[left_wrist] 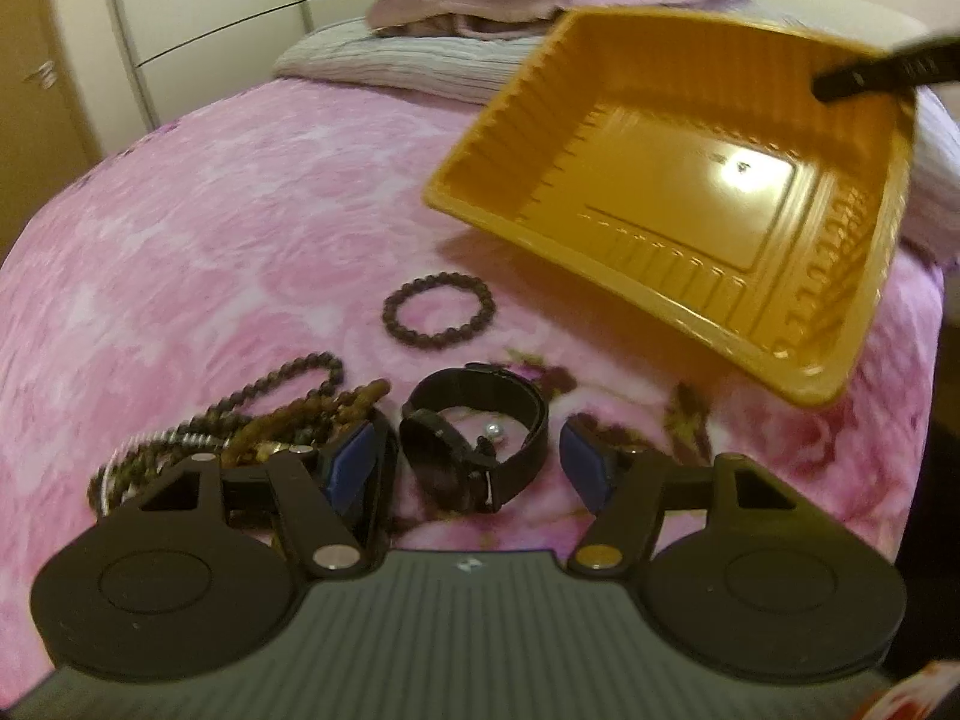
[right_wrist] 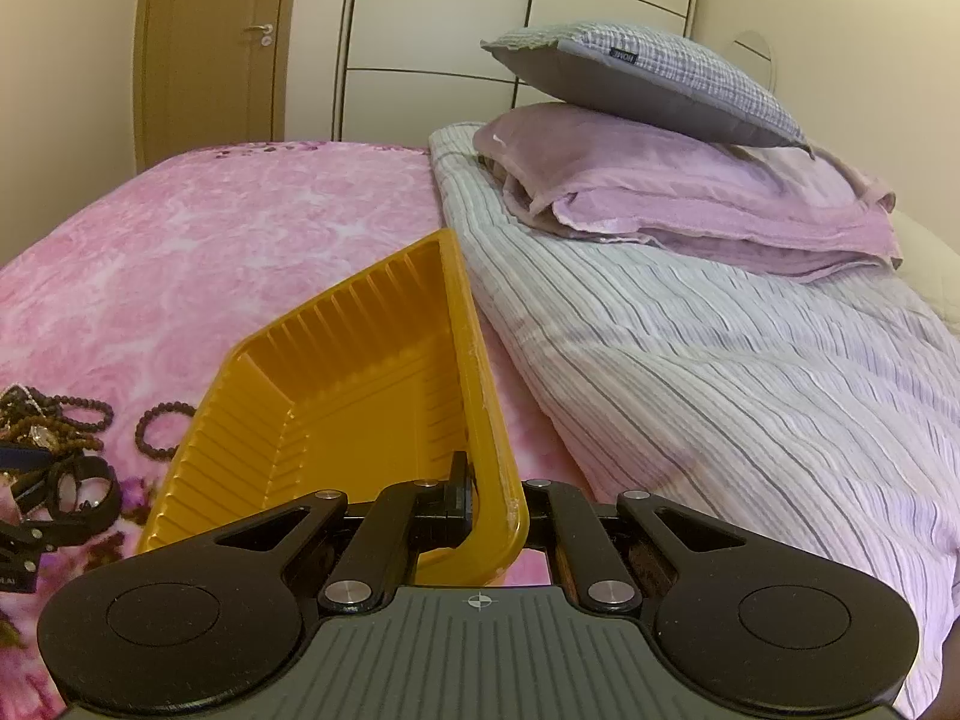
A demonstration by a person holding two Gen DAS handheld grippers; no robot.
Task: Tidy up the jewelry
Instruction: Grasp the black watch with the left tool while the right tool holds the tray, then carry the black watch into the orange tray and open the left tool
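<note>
The right gripper is pinching the rim of the tilted orange tray in the frame's upper right above the bed, while the left gripper is standing open around the black watch at lower centre.

A bed fills the scene, spread with a pink rose-patterned blanket. To the right lies a striped lilac quilt, a folded mauve blanket on its far end, topped by a grey checked pillow. Far behind, cream wardrobe panels with dark seams span the wall, a wooden door with a lever handle to their left. Warm, yellowish light throughout.
</note>
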